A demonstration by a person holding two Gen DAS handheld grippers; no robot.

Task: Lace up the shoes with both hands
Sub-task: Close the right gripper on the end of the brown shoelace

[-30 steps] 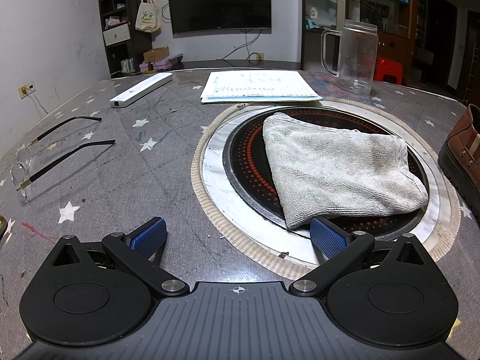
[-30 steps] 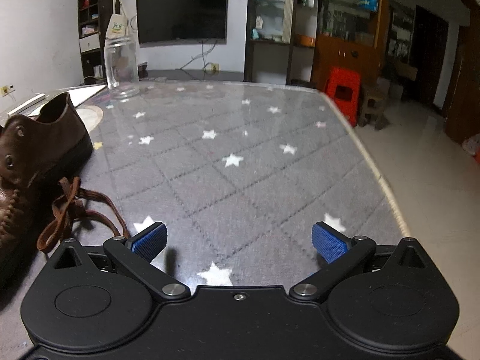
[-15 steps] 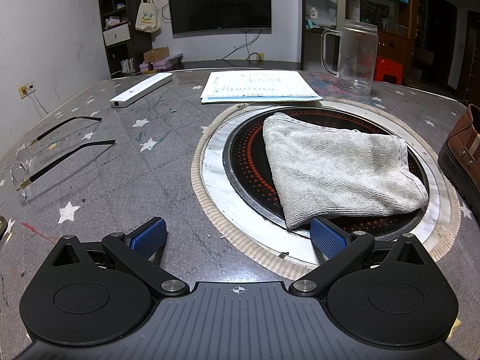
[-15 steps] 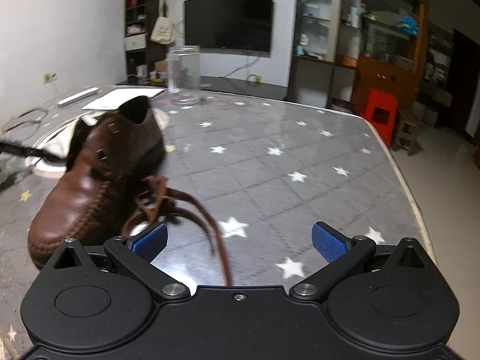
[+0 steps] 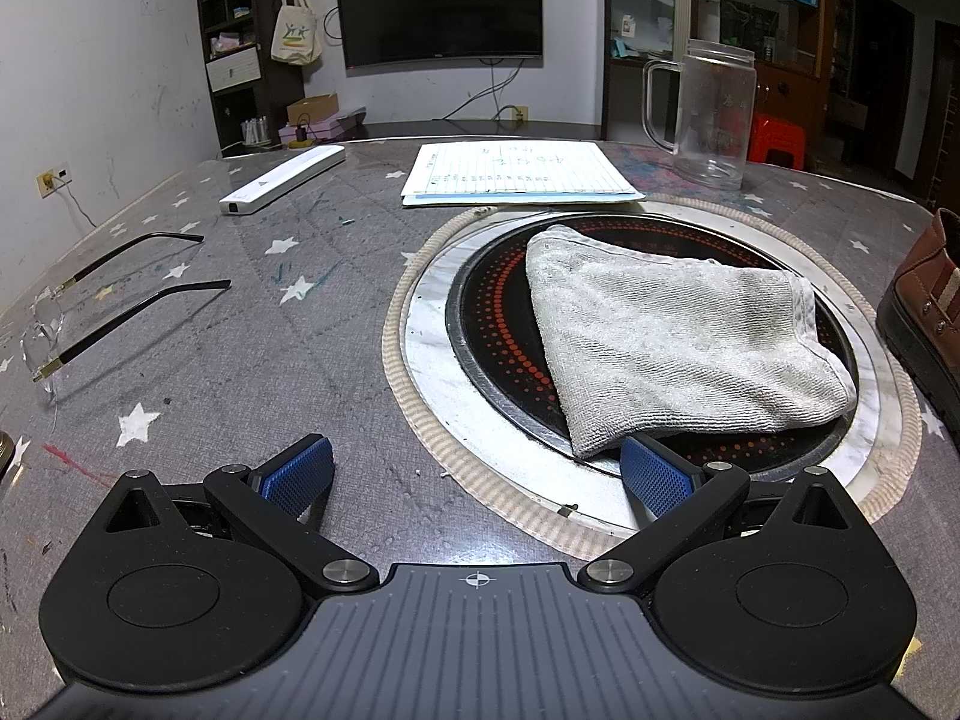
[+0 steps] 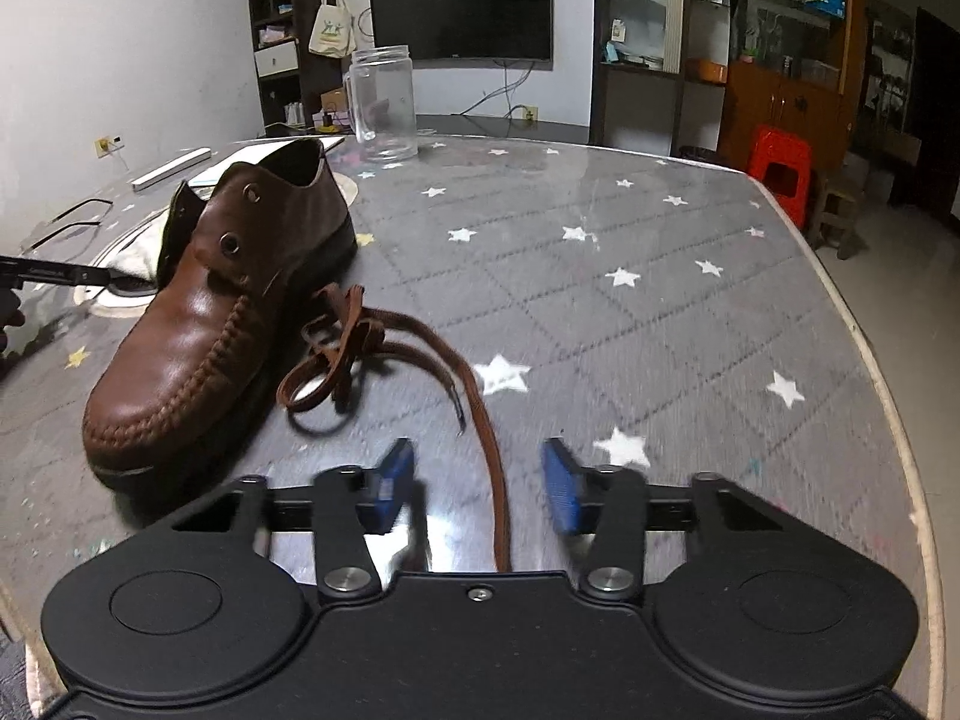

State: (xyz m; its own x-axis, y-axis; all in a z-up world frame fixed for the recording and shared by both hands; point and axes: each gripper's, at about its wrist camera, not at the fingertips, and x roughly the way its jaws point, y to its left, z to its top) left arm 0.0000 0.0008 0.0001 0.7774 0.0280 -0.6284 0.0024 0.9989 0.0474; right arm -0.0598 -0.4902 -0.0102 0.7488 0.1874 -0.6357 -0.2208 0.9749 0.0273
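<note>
A brown leather shoe (image 6: pixel 222 312) with a stitched moccasin toe stands upright on its dark sole at the left of the right wrist view, toe pointing near and open collar far, its metal eyelets empty and unlaced; in the left wrist view only part of it (image 5: pixel 927 306) shows at the right edge. A flat brown shoelace (image 6: pixel 384 354) lies loose on the star-patterned surface just right of the shoe, bunched in loops beside the forefoot, with one strand running near and passing out of view at the bottom.
</note>
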